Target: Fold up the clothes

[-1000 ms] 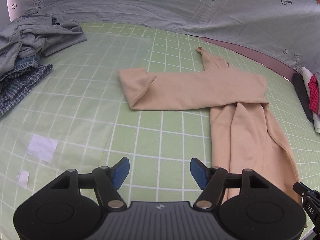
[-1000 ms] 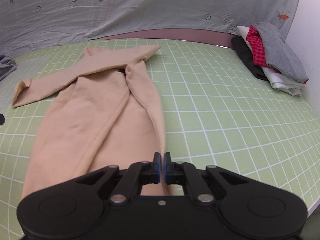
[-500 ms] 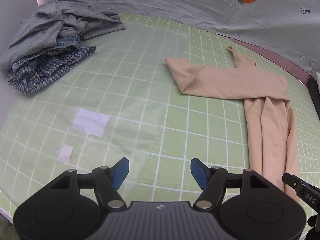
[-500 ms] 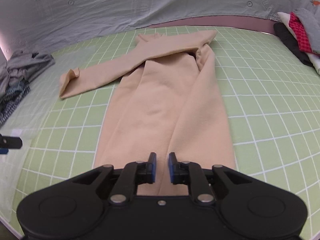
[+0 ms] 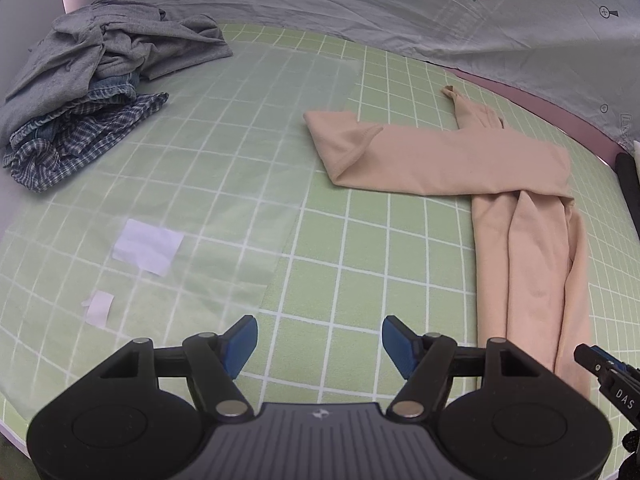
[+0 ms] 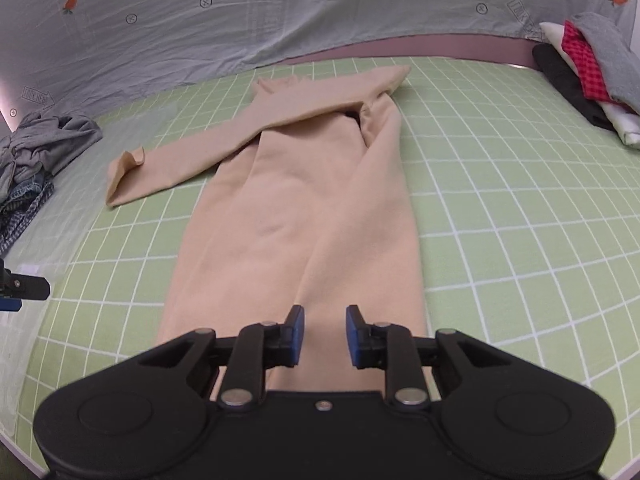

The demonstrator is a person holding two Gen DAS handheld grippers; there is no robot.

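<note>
The beige long-sleeved garment (image 6: pixel 304 200) lies flat on the green grid mat (image 6: pixel 520 208), one sleeve folded across; the right gripper (image 6: pixel 325 336) hovers over its hem, partly spread, and the left gripper (image 5: pixel 320 344) gapes wide beside it

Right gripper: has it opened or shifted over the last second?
Yes. The right gripper was shut at the beige garment's right edge; now it is open and has shifted left, centred over the garment's near hem on the green grid mat.
</note>
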